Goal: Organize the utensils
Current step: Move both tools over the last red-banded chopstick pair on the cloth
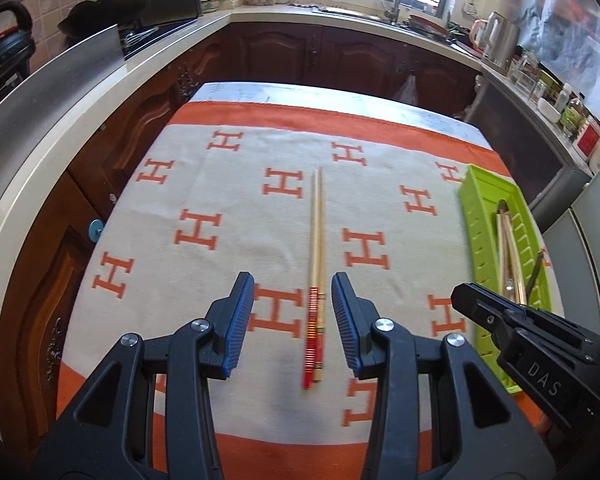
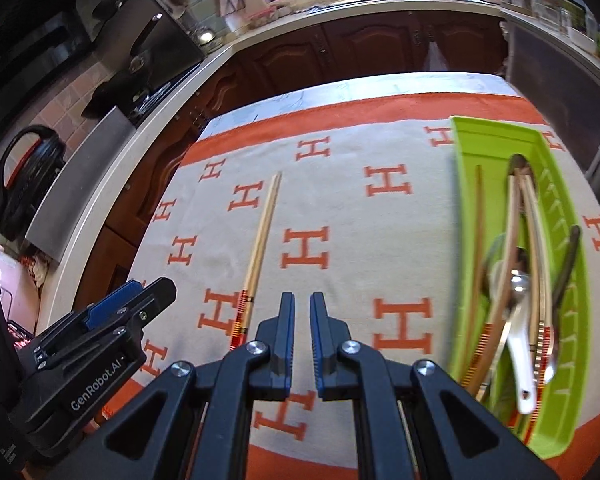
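A pair of wooden chopsticks (image 1: 317, 240) with red-banded ends lies on the H-patterned cloth. My left gripper (image 1: 293, 292) is open, its jaws on either side of the red ends, apart from them. The chopsticks also show in the right wrist view (image 2: 262, 236). A green tray (image 2: 466, 200) at the right holds several chopsticks, a white spoon (image 2: 518, 356) and a dark utensil. My right gripper (image 2: 302, 312) is nearly shut and empty, above the cloth between the chopsticks and the tray. The tray also shows in the left wrist view (image 1: 478, 208).
The table with the orange and cream cloth (image 1: 220, 184) stands in a kitchen. Wooden cabinets and a counter (image 1: 100, 92) run along the left and back, with a sink (image 1: 364, 14) at the back. A steel appliance (image 1: 540, 160) stands at the right.
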`<act>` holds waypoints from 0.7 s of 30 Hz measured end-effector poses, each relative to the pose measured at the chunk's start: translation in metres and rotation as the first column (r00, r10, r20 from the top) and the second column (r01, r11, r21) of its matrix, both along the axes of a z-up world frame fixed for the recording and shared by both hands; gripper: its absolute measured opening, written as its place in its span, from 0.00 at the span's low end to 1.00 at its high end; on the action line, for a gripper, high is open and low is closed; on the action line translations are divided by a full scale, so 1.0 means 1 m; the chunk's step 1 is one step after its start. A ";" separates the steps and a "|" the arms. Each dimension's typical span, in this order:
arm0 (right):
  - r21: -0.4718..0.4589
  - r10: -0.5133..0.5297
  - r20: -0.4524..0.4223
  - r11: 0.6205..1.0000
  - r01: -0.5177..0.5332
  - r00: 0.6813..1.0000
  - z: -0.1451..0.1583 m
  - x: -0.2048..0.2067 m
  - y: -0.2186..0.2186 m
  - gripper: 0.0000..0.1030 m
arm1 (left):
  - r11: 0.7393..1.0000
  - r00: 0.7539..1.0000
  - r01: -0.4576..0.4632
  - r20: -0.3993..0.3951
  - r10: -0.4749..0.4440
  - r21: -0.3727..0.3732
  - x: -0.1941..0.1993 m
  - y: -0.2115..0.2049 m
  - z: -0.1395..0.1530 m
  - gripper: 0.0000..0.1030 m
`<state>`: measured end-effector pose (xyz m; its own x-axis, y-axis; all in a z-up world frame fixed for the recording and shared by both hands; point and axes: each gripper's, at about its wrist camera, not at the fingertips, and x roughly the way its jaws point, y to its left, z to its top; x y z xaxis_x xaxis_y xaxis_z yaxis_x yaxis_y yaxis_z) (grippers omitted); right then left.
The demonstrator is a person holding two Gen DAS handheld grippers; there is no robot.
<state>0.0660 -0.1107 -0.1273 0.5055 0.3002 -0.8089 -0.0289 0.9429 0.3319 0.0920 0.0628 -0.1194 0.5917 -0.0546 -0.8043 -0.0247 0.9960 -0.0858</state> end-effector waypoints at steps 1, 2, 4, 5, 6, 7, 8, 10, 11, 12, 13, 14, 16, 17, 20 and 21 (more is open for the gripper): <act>-0.006 0.013 -0.006 1.000 -0.013 1.000 -0.003 0.003 0.008 0.09 | 1.000 1.000 -0.010 -0.006 0.010 0.000 0.001 0.007 -0.004 0.36; -0.011 0.022 -0.012 1.000 -0.022 1.000 -0.006 0.006 0.014 0.13 | 1.000 1.000 -0.021 -0.015 0.021 -0.002 0.002 0.014 -0.009 0.36; -0.015 0.035 -0.021 0.999 -0.035 0.999 -0.010 0.011 0.025 0.16 | 0.999 0.999 -0.045 -0.029 0.045 -0.004 0.004 0.027 -0.018 0.36; -0.014 0.046 -0.023 0.999 -0.046 0.999 -0.012 0.014 0.031 0.16 | 0.998 0.998 -0.055 -0.035 0.055 -0.003 0.005 0.033 -0.021 0.36; -0.015 0.055 -0.025 0.998 -0.055 0.998 -0.015 0.017 0.037 0.16 | 0.998 0.997 -0.069 -0.044 0.068 -0.002 0.005 0.041 -0.026 0.36; -0.018 0.058 -0.028 0.998 -0.058 0.998 -0.017 0.019 0.041 0.16 | 0.997 0.995 -0.083 -0.052 0.082 -0.003 0.006 0.049 -0.031 0.36; -0.015 0.065 -0.038 0.998 -0.065 0.997 -0.021 0.023 0.047 0.16 | 0.996 0.994 -0.094 -0.056 0.093 -0.003 0.006 0.055 -0.035 0.36; -0.012 0.078 -0.047 0.997 -0.078 0.996 -0.026 0.029 0.056 0.16 | 0.992 0.990 -0.125 -0.067 0.124 -0.009 0.006 0.071 -0.043 0.36; -0.017 0.080 -0.051 0.997 -0.081 0.995 -0.028 0.030 0.060 0.16 | 0.990 0.987 -0.140 -0.076 0.139 -0.015 0.007 0.078 -0.048 0.36; -0.024 0.087 -0.055 0.996 -0.088 0.995 -0.031 0.033 0.065 0.16 | 0.989 0.986 -0.149 -0.082 0.147 -0.019 0.006 0.083 -0.051 0.36; -0.030 0.094 -0.060 0.995 -0.096 0.994 -0.035 0.035 0.070 0.16 | 0.987 0.984 -0.160 -0.089 0.157 -0.024 0.006 0.089 -0.055 0.36; -0.037 0.093 -0.063 0.995 -0.095 0.994 -0.038 0.037 0.073 0.16 | 0.985 0.981 -0.170 -0.094 0.167 -0.027 0.006 0.095 -0.058 0.36; -0.048 0.087 -0.068 0.995 -0.090 0.994 -0.042 0.039 0.076 0.16 | 0.983 0.979 -0.182 -0.101 0.178 -0.034 0.006 0.101 -0.062 0.36; -0.054 0.082 -0.068 0.995 -0.086 0.994 -0.044 0.040 0.076 0.16 | 0.982 0.978 -0.185 -0.104 0.180 -0.040 0.006 0.104 -0.064 0.36; -0.070 0.060 -0.079 0.995 -0.065 0.995 -0.052 0.044 0.074 0.16 | 0.982 0.979 -0.184 -0.103 0.178 -0.049 0.005 0.107 -0.067 0.36; -0.071 0.057 -0.084 0.996 -0.063 0.995 -0.053 0.045 0.073 0.16 | 0.982 0.979 -0.183 -0.103 0.177 -0.052 0.005 0.107 -0.067 0.36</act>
